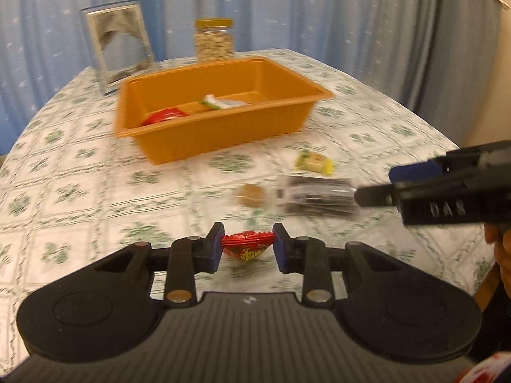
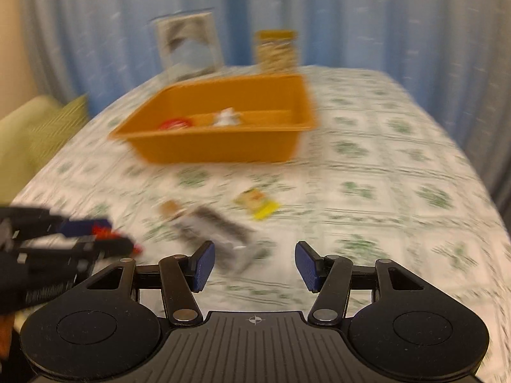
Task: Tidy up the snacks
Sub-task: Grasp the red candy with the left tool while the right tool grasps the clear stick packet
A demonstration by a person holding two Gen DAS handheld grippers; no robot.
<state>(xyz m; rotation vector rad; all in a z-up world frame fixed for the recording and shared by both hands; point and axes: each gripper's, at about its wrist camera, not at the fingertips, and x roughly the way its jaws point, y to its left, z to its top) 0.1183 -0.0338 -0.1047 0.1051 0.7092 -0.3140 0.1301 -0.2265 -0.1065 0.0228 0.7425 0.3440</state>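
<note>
My left gripper (image 1: 247, 235) is shut on a small red wrapped snack (image 1: 249, 249), held just above the flowered tablecloth. Beyond it stands an orange bin (image 1: 223, 140) with a red packet (image 1: 164, 116) and a white packet (image 1: 220, 102) inside. A round brown snack (image 1: 252, 194), a dark clear-wrapped packet (image 1: 316, 196) and a yellow packet (image 1: 314, 161) lie on the cloth before the bin. My right gripper (image 2: 254, 249) is open and holds nothing. The dark packet (image 2: 214, 226) lies just ahead of its left finger. The right wrist view is blurred.
A jar of pale snacks (image 1: 214, 40) and a silver picture frame (image 1: 118, 44) stand behind the bin, before a blue curtain. A green cushion (image 2: 32, 134) sits off the table's left edge. The table's edge falls away at the right.
</note>
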